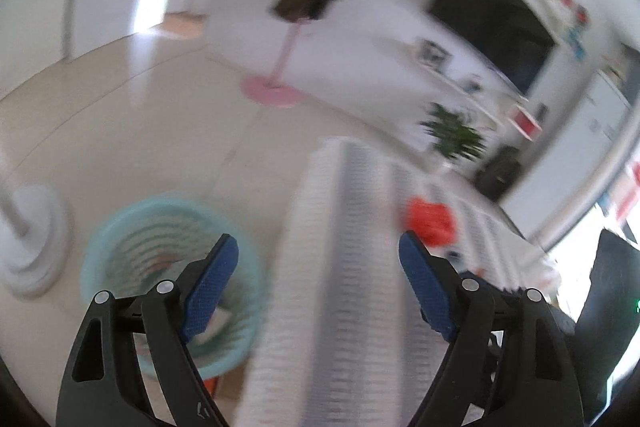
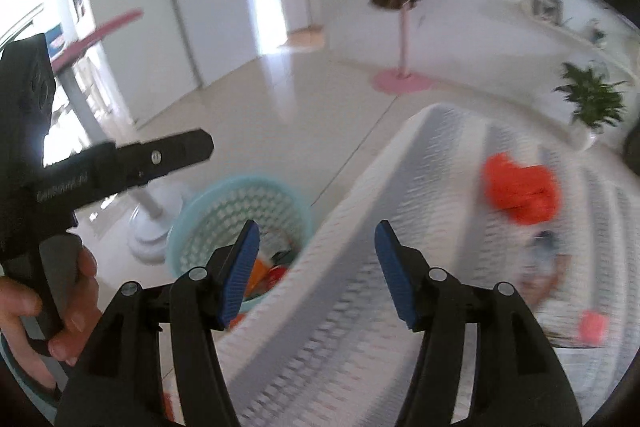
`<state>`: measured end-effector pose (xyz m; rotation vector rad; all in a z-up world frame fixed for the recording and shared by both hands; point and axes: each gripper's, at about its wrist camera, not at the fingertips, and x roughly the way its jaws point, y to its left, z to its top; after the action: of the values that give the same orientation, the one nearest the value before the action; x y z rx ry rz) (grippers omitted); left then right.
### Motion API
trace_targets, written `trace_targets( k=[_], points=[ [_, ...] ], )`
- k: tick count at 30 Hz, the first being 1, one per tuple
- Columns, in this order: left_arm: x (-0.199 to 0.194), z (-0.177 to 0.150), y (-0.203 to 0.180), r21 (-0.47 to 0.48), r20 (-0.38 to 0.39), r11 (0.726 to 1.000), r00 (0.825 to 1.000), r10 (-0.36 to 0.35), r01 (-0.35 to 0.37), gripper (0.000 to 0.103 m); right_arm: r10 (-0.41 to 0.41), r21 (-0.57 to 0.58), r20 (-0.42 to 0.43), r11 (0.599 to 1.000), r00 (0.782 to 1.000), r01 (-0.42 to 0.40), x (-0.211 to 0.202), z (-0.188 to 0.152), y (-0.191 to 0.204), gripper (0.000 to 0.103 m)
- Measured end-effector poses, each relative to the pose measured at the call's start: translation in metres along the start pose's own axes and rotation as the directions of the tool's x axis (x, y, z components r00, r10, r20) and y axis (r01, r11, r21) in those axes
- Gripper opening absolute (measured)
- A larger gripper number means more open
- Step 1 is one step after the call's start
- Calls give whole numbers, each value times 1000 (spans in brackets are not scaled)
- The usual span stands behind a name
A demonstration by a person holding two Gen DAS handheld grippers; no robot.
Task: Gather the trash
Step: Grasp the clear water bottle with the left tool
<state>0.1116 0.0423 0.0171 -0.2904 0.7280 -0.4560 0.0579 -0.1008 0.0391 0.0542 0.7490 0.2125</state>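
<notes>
A light blue mesh trash basket (image 1: 168, 267) stands on the floor beside the table and shows in the right wrist view (image 2: 240, 223) with orange scraps inside. A crumpled orange bag (image 1: 430, 221) lies on the grey-and-white striped tablecloth (image 1: 352, 267); it also shows in the right wrist view (image 2: 520, 193). Further blurred trash (image 2: 544, 259) lies nearer on the cloth (image 2: 360, 327). My left gripper (image 1: 318, 267) is open and empty, between the basket and the table edge. My right gripper (image 2: 316, 255) is open and empty over the table edge. The left gripper's body (image 2: 132, 163) shows at the left there.
A white fan base (image 1: 32, 255) stands left of the basket. A pink coat stand (image 2: 402, 75) stands on the tiled floor. A potted plant (image 2: 592, 103) stands beyond the table's far end. A small pink item (image 2: 592, 325) lies on the cloth at right.
</notes>
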Motion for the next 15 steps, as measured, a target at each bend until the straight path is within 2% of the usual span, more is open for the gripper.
trace_targets(
  k=[4, 7, 9, 12, 13, 15],
  points=[
    [19, -6, -62, 109, -41, 990, 996, -84, 88, 79, -76, 60, 53, 996, 996, 73, -44, -6, -50, 56],
    [48, -18, -100, 176, -107, 977, 989, -103, 121, 67, -141, 114, 58, 984, 988, 133, -67, -19, -92, 56],
    [76, -29, -122, 206, -174, 966, 977, -121, 156, 67, -187, 151, 51, 973, 981, 177, -79, -31, -120, 56],
    [110, -46, -137, 245, -233, 957, 968, -97, 155, 66, -222, 212, 27, 954, 975, 211, -89, -53, -161, 56],
    [120, -50, -137, 250, -253, 956, 963, -90, 155, 63, -229, 222, 21, 950, 973, 219, -90, -58, -170, 56],
    [146, -59, -141, 259, -308, 951, 947, -86, 170, 62, -242, 249, 1, 940, 970, 234, -88, -71, -191, 56]
  ],
)
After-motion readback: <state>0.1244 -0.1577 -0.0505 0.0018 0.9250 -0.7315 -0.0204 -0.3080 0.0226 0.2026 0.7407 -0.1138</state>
